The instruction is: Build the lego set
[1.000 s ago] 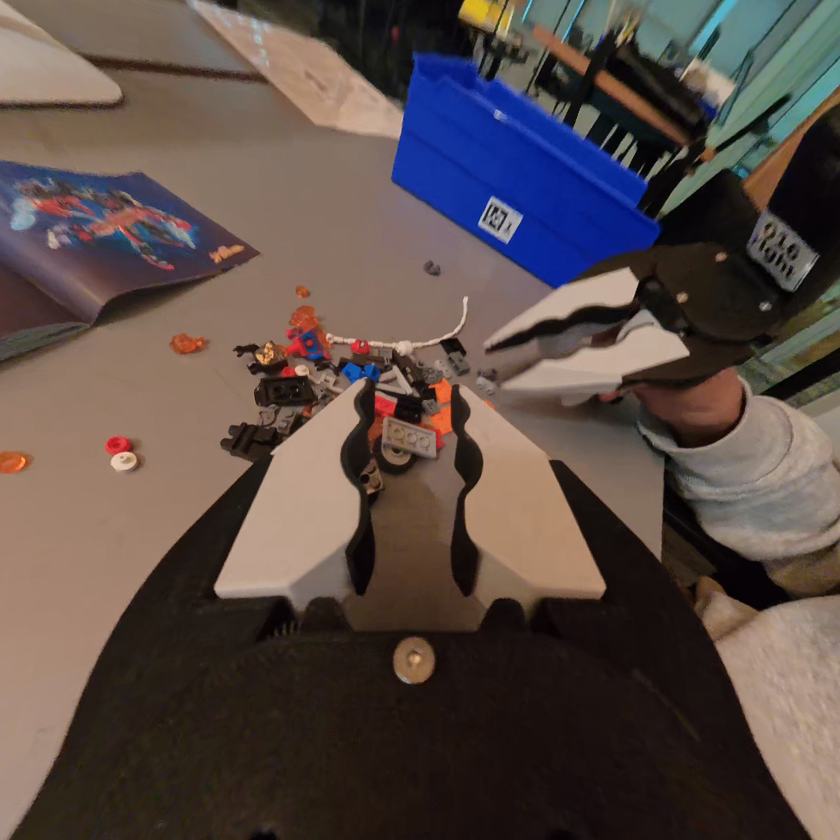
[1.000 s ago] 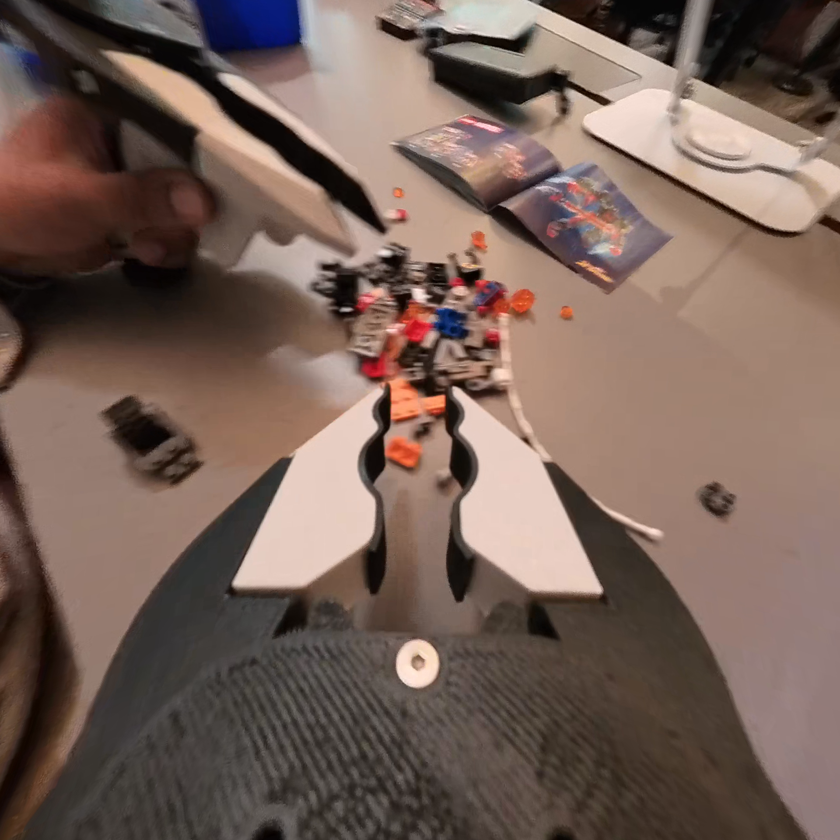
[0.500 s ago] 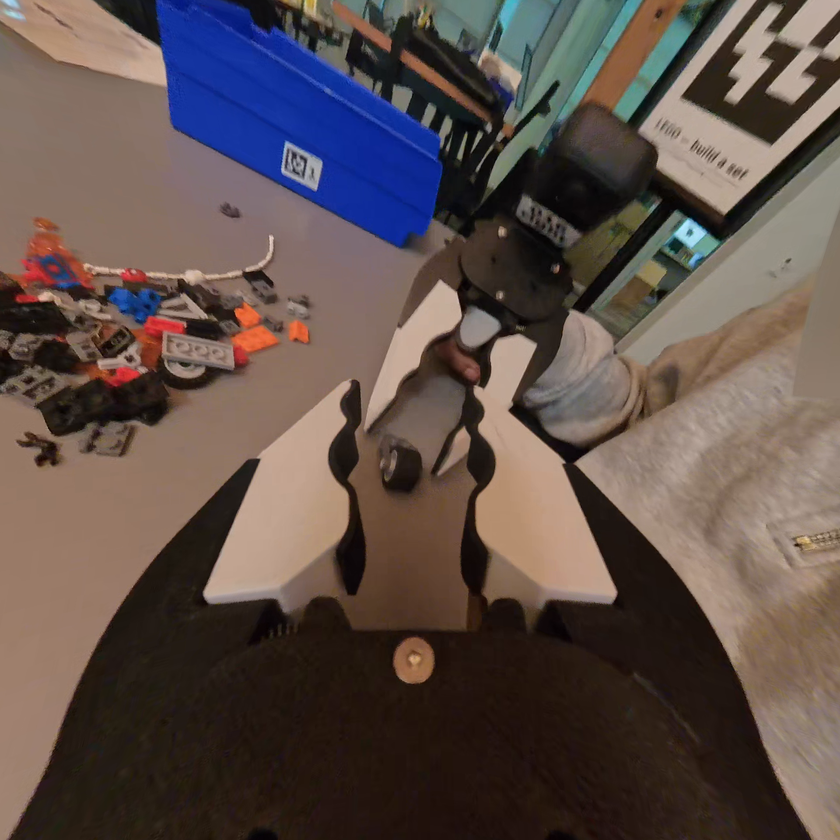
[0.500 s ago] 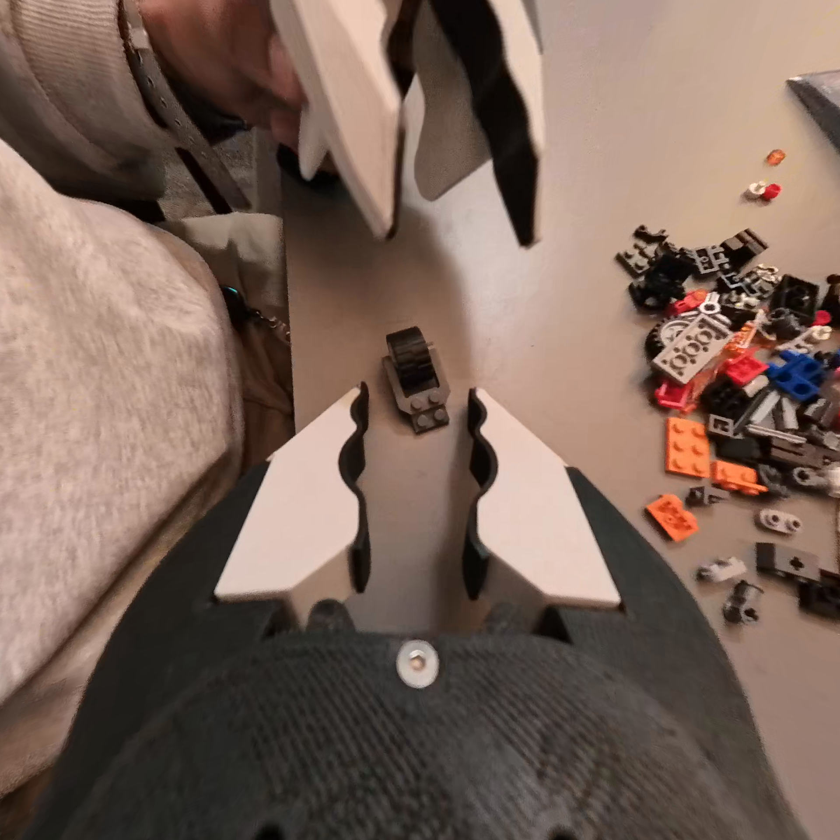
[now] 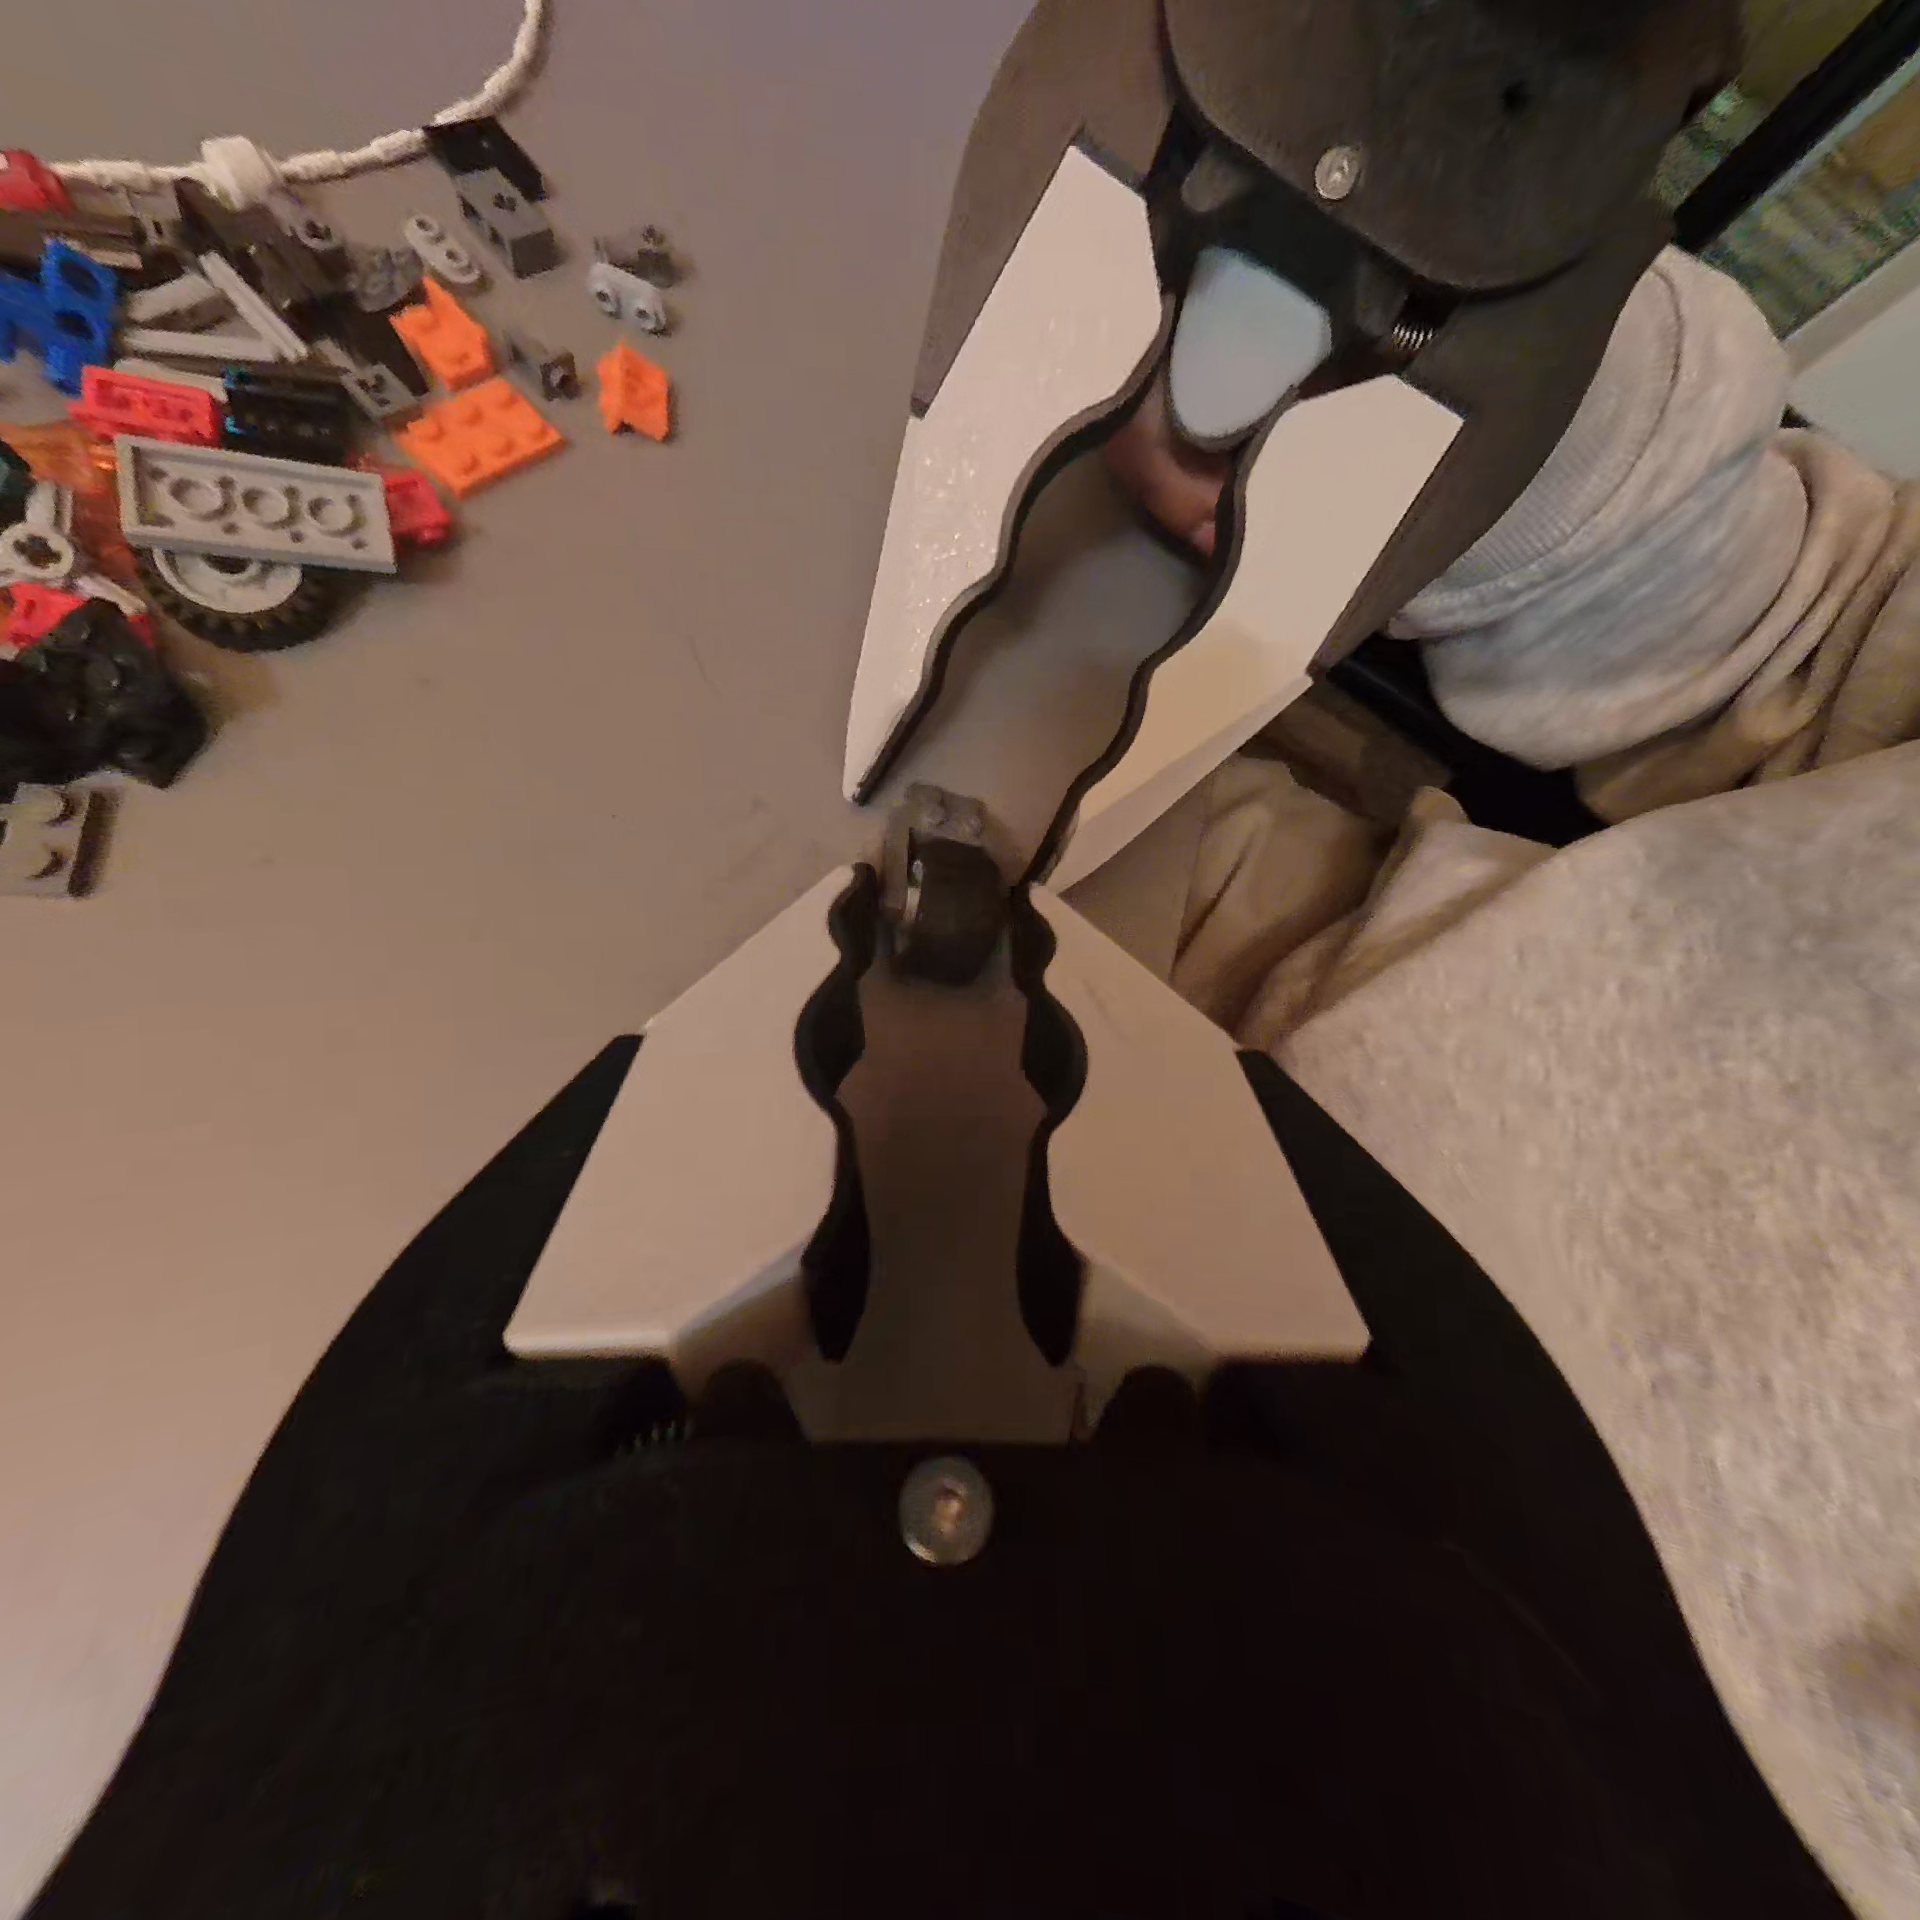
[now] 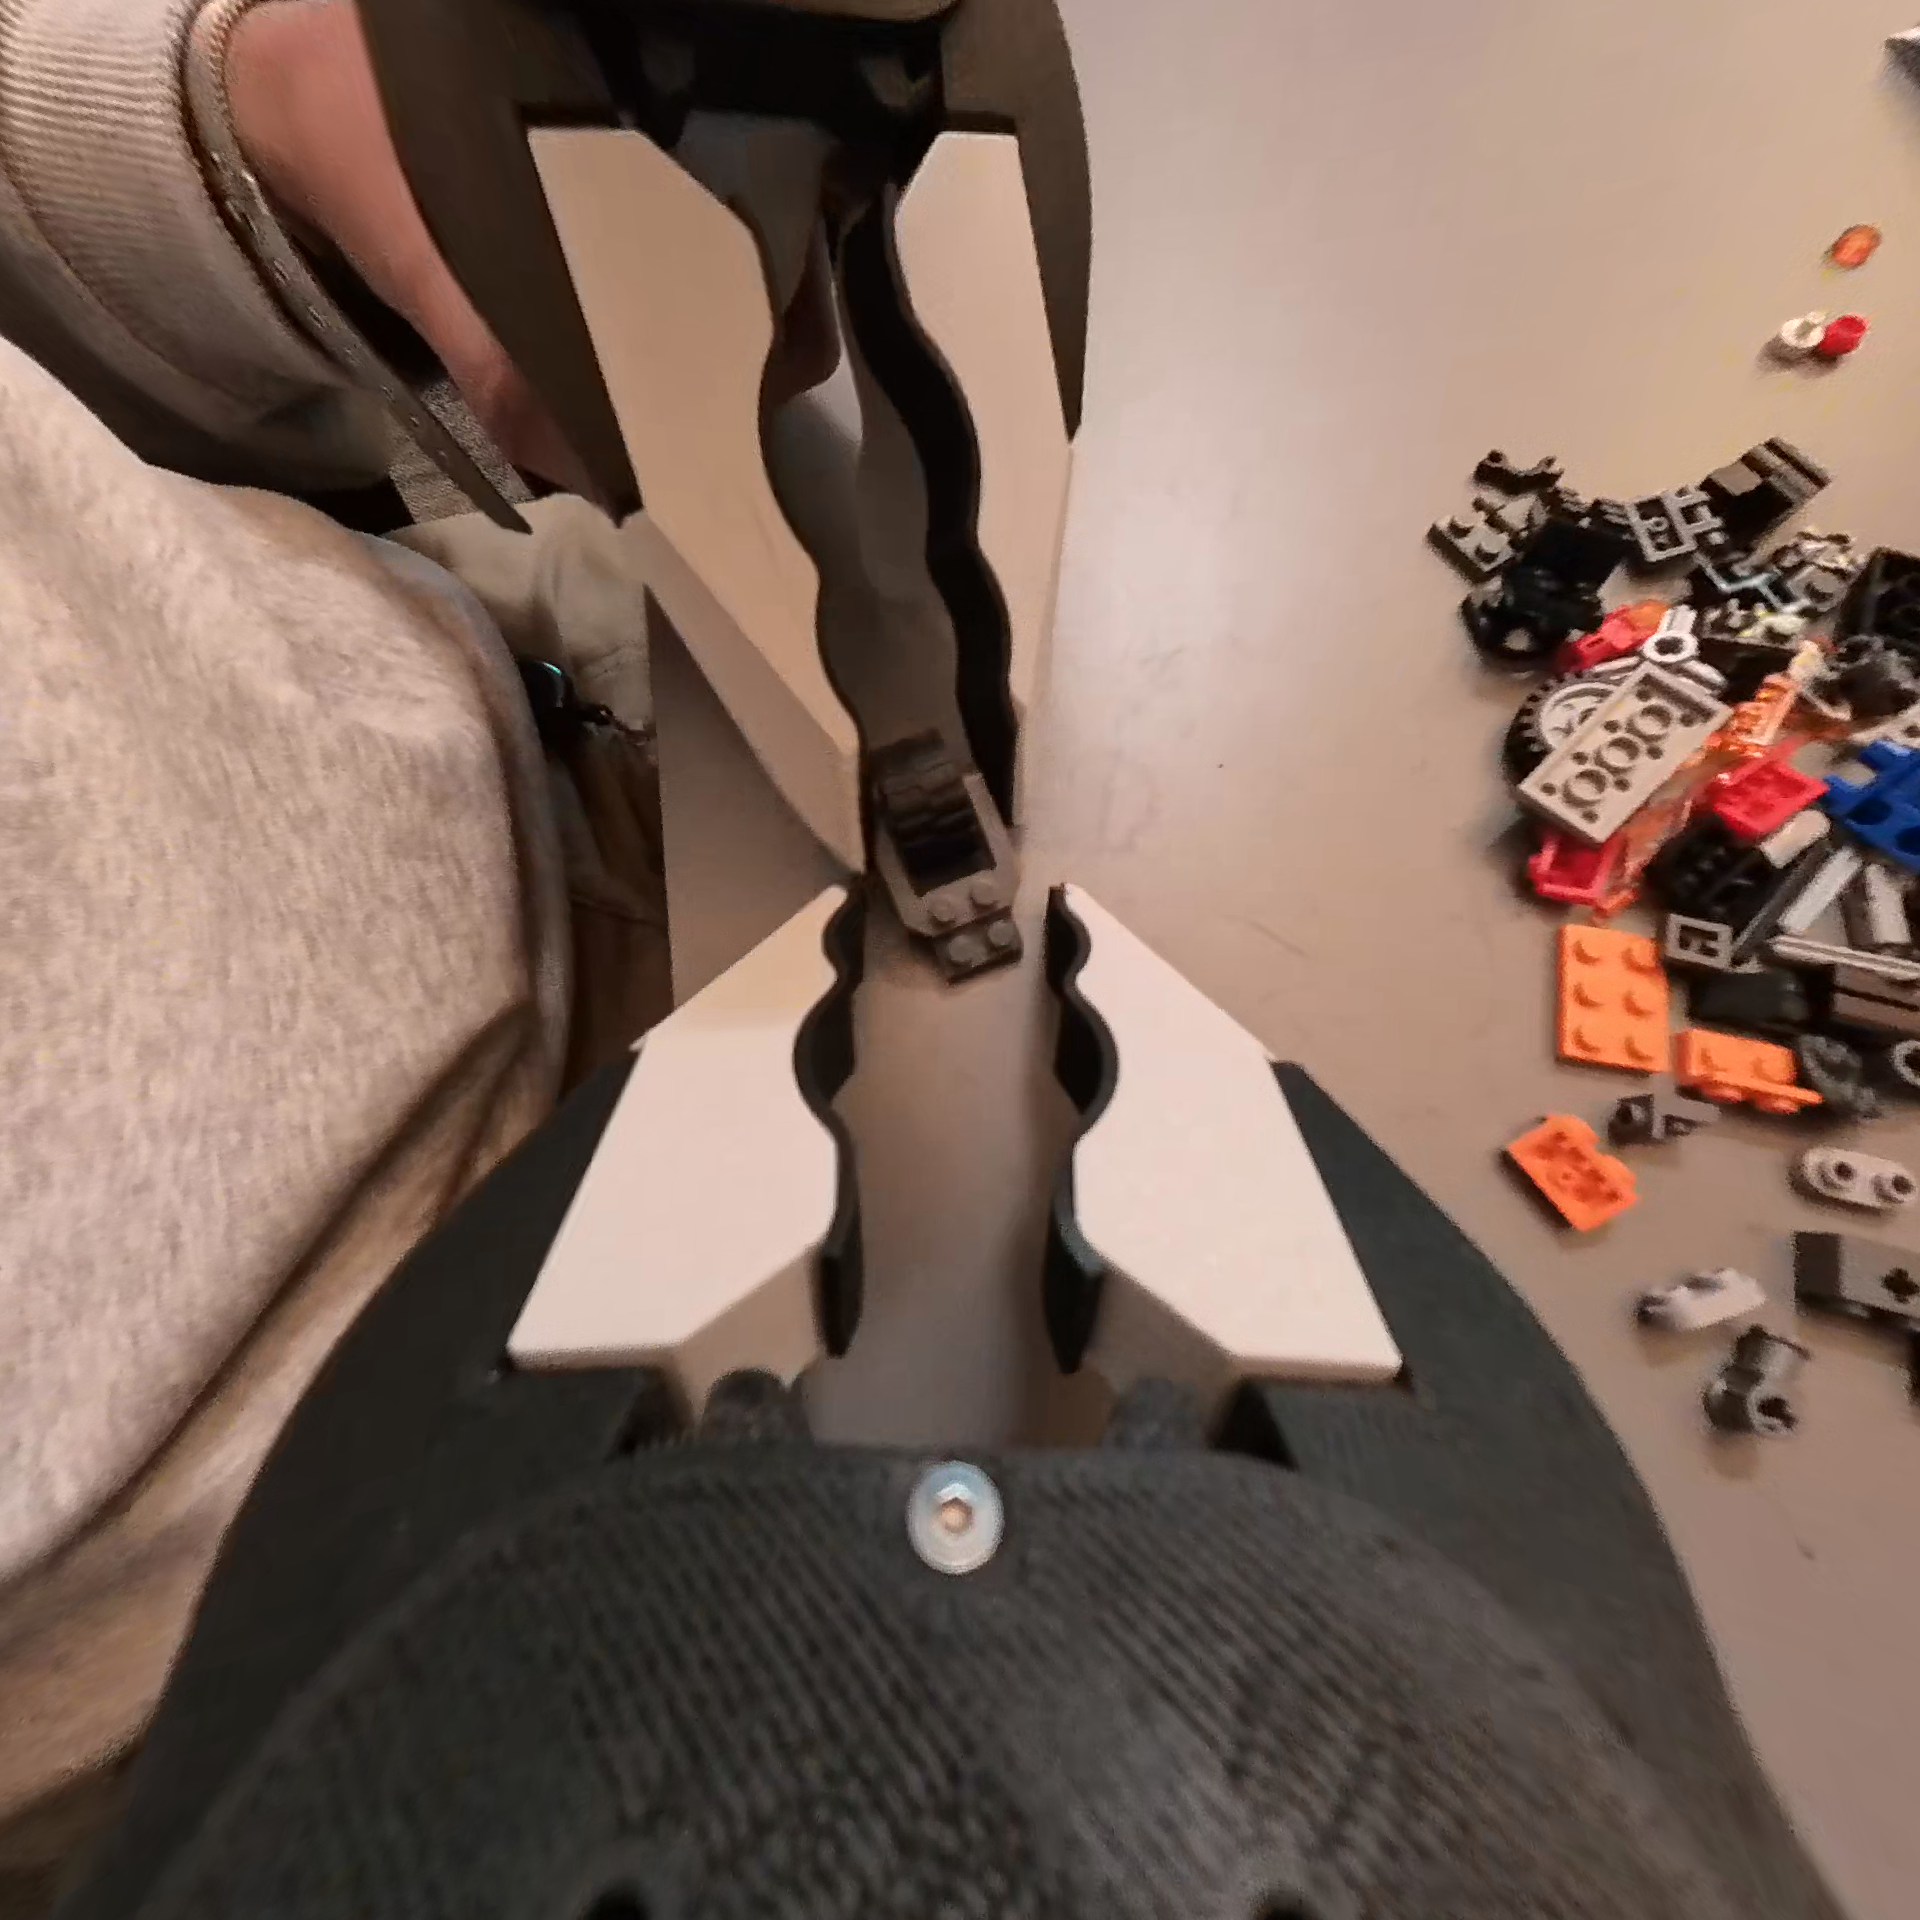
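Note:
A small brick assembly, a black wheel on a dark grey plate (image 5: 940,920), sits between the tips of my left gripper (image 5: 943,902), whose jaws have narrowed onto the wheel's sides. In the right wrist view the same assembly (image 6: 940,862) points its studded plate end at my right gripper (image 6: 951,906), which is open with the plate end just inside its tips and a gap at each side. The two grippers face each other tip to tip near the table's front edge: the right gripper (image 5: 951,826) shows in the left wrist view and the left gripper (image 6: 935,831) in the right wrist view.
A pile of loose bricks (image 5: 260,416) lies to the left, also seen in the right wrist view (image 6: 1714,831), with a grey studded plate (image 5: 255,509), orange plates (image 5: 478,431) and a white cord (image 5: 468,99). The person's light sweater (image 5: 1558,1143) borders the table edge. The grippers are tip to tip, or close to it.
Both grippers swung away from the brick pile toward the table's front edge and closed in on the wheel assembly from opposite ends. The left gripper's jaws narrowed around the wheel.

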### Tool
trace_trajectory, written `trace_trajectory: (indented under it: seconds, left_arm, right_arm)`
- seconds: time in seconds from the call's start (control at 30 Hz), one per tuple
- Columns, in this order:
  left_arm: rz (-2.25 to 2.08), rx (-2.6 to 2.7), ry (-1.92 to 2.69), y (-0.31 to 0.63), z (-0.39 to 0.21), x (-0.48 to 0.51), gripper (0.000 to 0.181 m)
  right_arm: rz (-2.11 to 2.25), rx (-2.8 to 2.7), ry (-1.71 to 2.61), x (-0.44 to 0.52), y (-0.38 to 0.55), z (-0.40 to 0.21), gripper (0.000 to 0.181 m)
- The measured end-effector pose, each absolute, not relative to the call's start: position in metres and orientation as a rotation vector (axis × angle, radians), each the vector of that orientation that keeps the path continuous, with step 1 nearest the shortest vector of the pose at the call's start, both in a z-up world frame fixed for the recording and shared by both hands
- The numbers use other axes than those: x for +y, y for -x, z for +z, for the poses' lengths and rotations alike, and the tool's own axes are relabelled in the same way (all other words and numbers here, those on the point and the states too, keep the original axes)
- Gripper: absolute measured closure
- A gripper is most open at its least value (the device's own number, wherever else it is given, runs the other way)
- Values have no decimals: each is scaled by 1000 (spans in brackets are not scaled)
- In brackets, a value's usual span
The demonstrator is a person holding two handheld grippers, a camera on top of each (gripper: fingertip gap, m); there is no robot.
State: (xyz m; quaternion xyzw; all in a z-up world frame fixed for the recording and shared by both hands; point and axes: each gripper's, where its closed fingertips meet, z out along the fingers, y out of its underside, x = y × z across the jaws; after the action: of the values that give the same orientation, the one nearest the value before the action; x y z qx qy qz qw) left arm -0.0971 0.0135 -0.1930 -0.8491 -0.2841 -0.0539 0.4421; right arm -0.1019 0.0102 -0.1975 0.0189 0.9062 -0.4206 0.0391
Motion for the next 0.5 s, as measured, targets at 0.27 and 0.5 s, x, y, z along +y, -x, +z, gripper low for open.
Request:
trace_trajectory:
  seconds: [0.27, 0.5]
  left_arm:
    - [-499, -826, 1583, 116, -148, -8, 158]
    - [-614, -809, 1468, 115, -138, -12, 158]
  right_arm:
    - [-1549, 2553, -193, 14, 114, -163, 146]
    - [-1811, 2219, -200, 29, 118, -121, 148]
